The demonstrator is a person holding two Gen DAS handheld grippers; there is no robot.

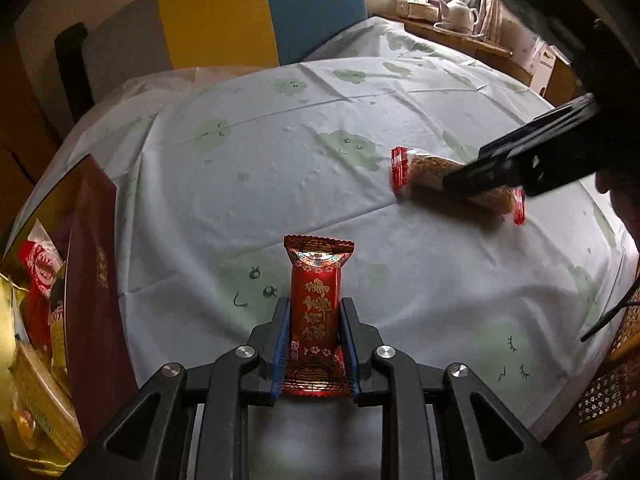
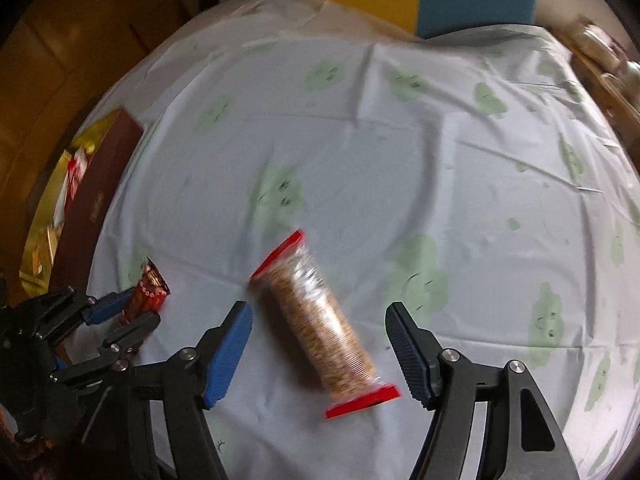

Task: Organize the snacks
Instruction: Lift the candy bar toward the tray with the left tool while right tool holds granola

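Observation:
My left gripper (image 1: 314, 316) is shut on a red and gold snack packet (image 1: 316, 300), held just above the white cloth; it also shows at the lower left of the right wrist view (image 2: 148, 288). My right gripper (image 2: 320, 336) is open, its fingers on either side of a clear cracker roll with red ends (image 2: 320, 320) that lies on the cloth. In the left wrist view the right gripper (image 1: 520, 164) covers the middle of the roll (image 1: 428, 168).
A dark red box (image 1: 96, 280) holding several snack packets stands at the table's left edge, seen also in the right wrist view (image 2: 100, 184). The table wears a white cloth with green prints (image 1: 280, 160). A teapot (image 1: 460, 10) sits on a far shelf.

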